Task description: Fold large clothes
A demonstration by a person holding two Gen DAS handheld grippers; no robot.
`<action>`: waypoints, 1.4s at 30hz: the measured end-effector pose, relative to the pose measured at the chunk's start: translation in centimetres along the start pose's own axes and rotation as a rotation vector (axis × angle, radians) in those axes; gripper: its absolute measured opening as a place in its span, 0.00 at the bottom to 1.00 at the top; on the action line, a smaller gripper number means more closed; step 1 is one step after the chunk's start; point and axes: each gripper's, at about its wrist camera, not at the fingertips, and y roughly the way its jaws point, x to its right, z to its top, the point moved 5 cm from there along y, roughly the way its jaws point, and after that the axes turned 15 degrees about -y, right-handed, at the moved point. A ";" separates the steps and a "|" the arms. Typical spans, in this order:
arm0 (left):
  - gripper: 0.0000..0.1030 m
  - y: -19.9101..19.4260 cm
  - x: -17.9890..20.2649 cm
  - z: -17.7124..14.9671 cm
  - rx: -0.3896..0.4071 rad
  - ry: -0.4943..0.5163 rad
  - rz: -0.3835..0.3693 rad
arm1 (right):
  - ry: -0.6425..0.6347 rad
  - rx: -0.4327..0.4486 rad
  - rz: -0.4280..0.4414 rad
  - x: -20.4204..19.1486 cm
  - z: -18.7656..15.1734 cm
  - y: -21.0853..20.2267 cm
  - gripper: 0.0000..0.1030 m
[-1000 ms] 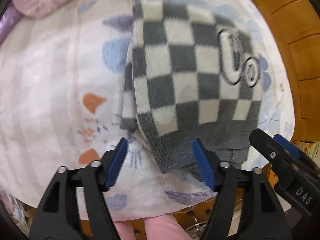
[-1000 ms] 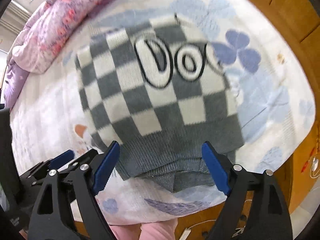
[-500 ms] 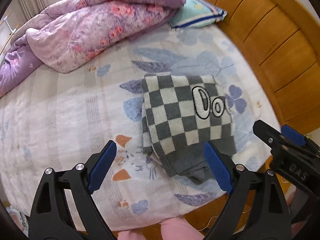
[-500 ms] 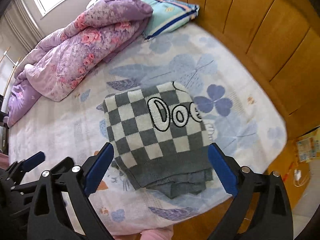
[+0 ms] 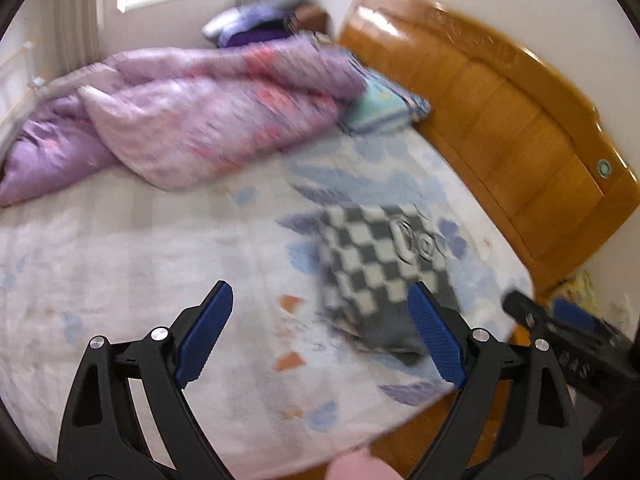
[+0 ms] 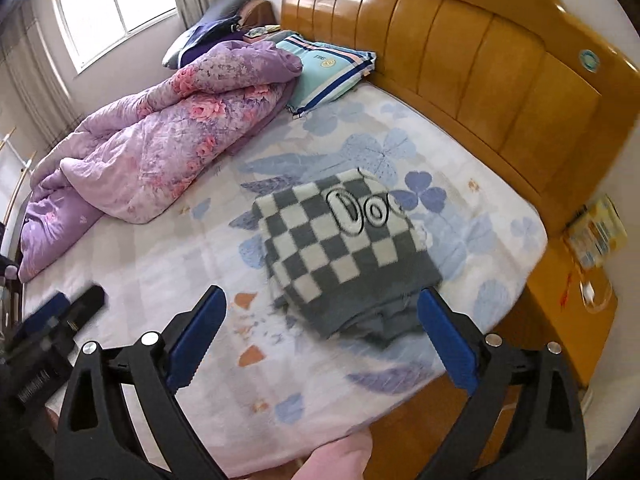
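Both tongs agape, apart from folded checkered sweater beyond.

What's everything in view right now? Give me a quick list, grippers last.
checkered sweater: one, grey and white, folded, on the bed near its foot-side edge
bed sheet: one, white with blue leaf print, covering the mattress
quilt: one, purple with pink flowers, bunched at the far side of the bed
pillow: one, teal with stripes, against the headboard
headboard: one, orange-brown wood, along the right of the bed
window: one, bright, far wall
nightstand: one, wooden, beside the bed, small items on top
left gripper: black with blue pads, open, above the bed, empty
right gripper: black with blue pads, open, empty
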 end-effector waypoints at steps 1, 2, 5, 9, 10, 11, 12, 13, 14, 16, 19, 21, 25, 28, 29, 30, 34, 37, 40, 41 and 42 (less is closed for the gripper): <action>0.87 -0.8 -0.8 0.0 0.023 0.025 0.036 | 0.021 0.003 0.002 -1.1 -0.8 -0.8 0.90; 0.87 -1.7 -1.7 0.0 0.044 0.066 0.063 | 0.035 0.009 0.005 -1.8 -1.2 -1.3 0.90; 0.87 -3.4 -3.6 -0.3 0.026 0.160 0.099 | 0.040 0.008 0.016 -5.2 -2.7 -3.2 0.90; 0.89 -6.3 -5.4 -0.9 -0.007 0.175 0.063 | -0.047 0.031 -0.027 -8.5 -3.1 -5.6 0.90; 0.89 -6.7 -5.6 -1.0 -0.016 0.175 0.054 | -0.056 0.034 -0.037 -8.9 -3.3 -6.1 0.90; 0.90 -7.2 -5.8 -1.1 -0.024 0.172 0.042 | -0.064 0.043 -0.046 -9.4 -3.4 -6.8 0.90; 0.90 -7.8 -5.9 -1.1 -0.030 0.168 0.020 | -0.068 0.053 -0.050 -9.7 -3.4 -7.3 0.90; 0.90 -8.2 -5.9 -1.1 -0.031 0.165 0.008 | -0.074 0.056 -0.061 -9.9 -3.4 -7.7 0.90; 0.90 -8.5 -5.9 -1.2 -0.032 0.163 0.003 | -0.078 0.058 -0.069 -10.0 -3.5 -8.1 0.90; 0.90 -9.0 -6.0 -1.2 -0.039 0.157 -0.010 | -0.086 0.066 -0.083 -10.2 -3.5 -8.7 0.90; 0.90 -9.5 -6.0 -1.2 -0.038 0.155 -0.046 | -0.088 0.085 -0.094 -10.3 -3.5 -9.0 0.90; 0.90 -9.4 -6.1 -1.1 -0.036 0.178 -0.024 | -0.099 0.092 -0.084 -10.5 -3.2 -8.7 0.90; 0.90 -8.6 -6.2 -0.2 -0.054 0.170 -0.031 | -0.118 0.108 -0.090 -10.9 -2.4 -8.4 0.90; 0.93 -8.2 -6.0 0.4 -0.050 0.173 -0.060 | -0.120 0.105 -0.077 -11.0 -2.0 -7.7 0.90; 0.95 -8.2 -5.9 0.5 -0.045 0.178 -0.067 | -0.117 0.100 -0.073 -11.0 -1.9 -7.4 0.90; 0.95 -8.3 -5.7 0.8 -0.033 0.184 -0.069 | -0.112 0.095 -0.066 -10.9 -1.8 -7.2 0.90; 0.95 -7.7 -5.5 1.3 -0.022 0.197 -0.050 | -0.105 0.100 -0.057 -10.7 -1.1 -6.7 0.90; 0.95 -7.2 -5.5 1.6 -0.028 0.186 -0.058 | -0.109 0.105 -0.058 -10.8 -0.6 -6.6 0.90; 0.95 -7.0 -5.5 1.8 -0.026 0.181 -0.054 | -0.108 0.105 -0.056 -10.7 -0.5 -6.5 0.90; 0.95 -6.9 -5.5 1.8 -0.028 0.183 -0.055 | -0.107 0.105 -0.056 -10.8 -0.5 -6.5 0.90; 0.95 -6.9 -5.5 1.8 -0.031 0.184 -0.055 | -0.110 0.105 -0.054 -10.8 -0.3 -6.4 0.90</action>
